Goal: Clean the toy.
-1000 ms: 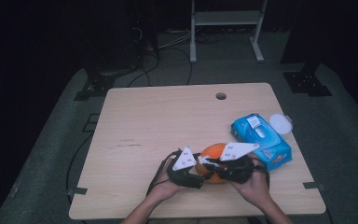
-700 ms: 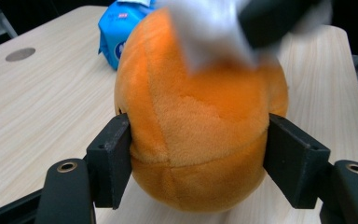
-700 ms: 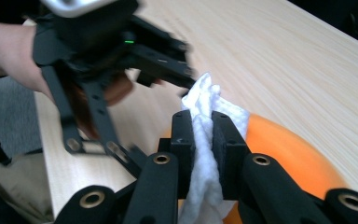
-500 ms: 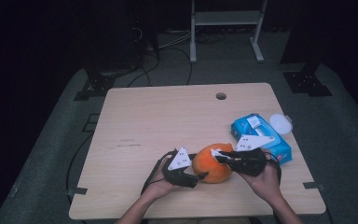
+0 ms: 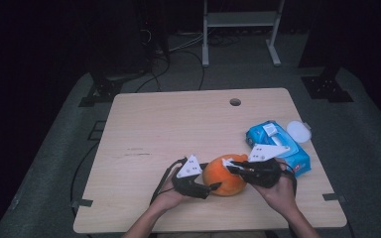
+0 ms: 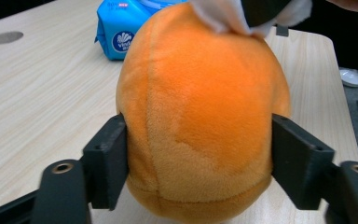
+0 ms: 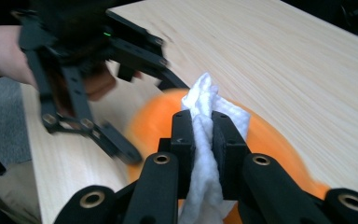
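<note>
Two tongs (image 5: 213, 187) (image 5: 230, 167) — apparently wipes pack (image 5: 278, 146) beside.

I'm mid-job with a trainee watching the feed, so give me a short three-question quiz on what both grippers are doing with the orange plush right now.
1. True or false: the left gripper has its jaws pressed against both sides of the orange plush.
2. What does the right gripper hold between its jaws?
A. a white wipe
B. the blue wipes pack
C. nothing
3. Fill in: in the high view, the blue wipes pack lies to the ____ of the plush on the table.

Key
1. True: the plush sits clamped between the two jaws.
2. A: the white wipe is pinched there, resting on top of the plush.
3. right
</note>
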`<state>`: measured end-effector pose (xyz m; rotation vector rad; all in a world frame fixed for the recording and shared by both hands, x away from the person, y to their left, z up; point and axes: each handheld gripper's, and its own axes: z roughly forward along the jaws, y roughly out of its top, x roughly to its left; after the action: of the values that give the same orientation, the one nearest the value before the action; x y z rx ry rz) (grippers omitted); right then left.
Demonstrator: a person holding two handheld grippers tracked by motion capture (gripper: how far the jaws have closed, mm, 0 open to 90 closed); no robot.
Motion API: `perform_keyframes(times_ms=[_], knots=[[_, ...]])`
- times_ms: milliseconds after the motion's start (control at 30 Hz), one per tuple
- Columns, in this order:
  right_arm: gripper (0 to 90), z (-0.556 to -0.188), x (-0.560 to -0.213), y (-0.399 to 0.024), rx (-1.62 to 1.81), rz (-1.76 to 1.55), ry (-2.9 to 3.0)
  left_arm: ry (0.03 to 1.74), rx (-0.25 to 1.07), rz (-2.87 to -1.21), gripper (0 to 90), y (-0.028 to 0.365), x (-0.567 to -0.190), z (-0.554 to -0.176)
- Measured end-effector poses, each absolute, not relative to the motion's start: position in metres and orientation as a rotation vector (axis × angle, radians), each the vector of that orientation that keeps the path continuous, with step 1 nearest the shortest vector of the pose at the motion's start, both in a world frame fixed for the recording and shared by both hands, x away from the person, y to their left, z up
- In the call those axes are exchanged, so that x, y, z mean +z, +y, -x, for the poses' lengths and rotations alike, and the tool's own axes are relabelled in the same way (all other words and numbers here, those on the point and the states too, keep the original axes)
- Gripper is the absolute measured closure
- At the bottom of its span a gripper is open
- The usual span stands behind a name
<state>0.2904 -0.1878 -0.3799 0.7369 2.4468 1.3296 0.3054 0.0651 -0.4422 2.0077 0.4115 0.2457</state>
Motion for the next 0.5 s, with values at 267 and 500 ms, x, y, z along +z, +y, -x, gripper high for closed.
perform_keyframes(times_ms=[267,500], knots=[[79.6,-0.280,-0.382,-0.162,1.331,-0.614,2.533,0.374,0.284,-2.015,21.7,0.057,-0.438,-0.302],[79.7,-0.289,-0.379,-0.182,1.333,-0.695,2.472,0.365,0.272,-2.016,27.4,0.070,-0.439,-0.307]])
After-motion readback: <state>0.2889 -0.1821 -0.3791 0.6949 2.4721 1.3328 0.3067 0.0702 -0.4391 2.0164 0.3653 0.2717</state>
